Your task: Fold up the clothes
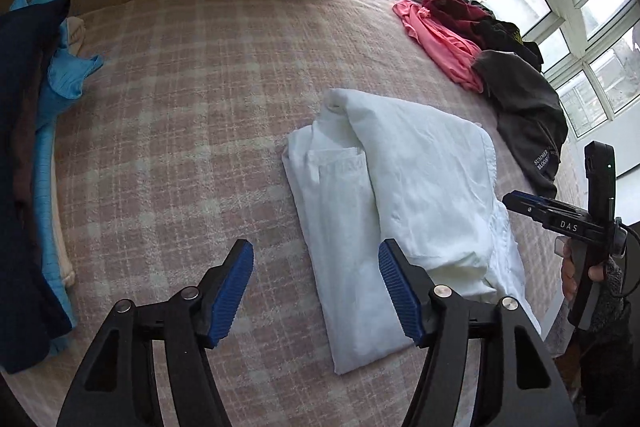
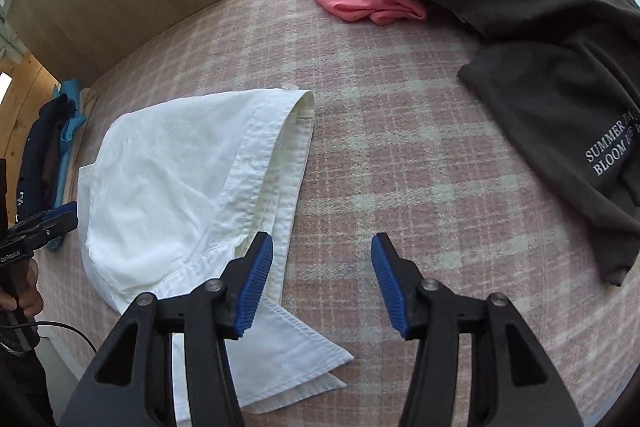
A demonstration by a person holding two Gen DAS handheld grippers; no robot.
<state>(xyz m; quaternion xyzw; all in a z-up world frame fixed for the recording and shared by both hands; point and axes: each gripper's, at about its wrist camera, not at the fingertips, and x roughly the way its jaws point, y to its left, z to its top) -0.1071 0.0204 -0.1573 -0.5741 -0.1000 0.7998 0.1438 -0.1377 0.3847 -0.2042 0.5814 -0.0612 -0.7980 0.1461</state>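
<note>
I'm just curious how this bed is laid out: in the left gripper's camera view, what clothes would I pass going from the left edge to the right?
Dark navy and blue folded pile → white shirt on the plaid bedcover → dark grey sweatshirt with white lettering → the other handheld gripper, at the right edge.

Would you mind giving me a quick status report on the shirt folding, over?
Left gripper open, empty. Right gripper open, empty, beside the hem. White shirt lies folded on the checked blanket. Unfolded clothes pile well clear, nothing in the way.
</note>
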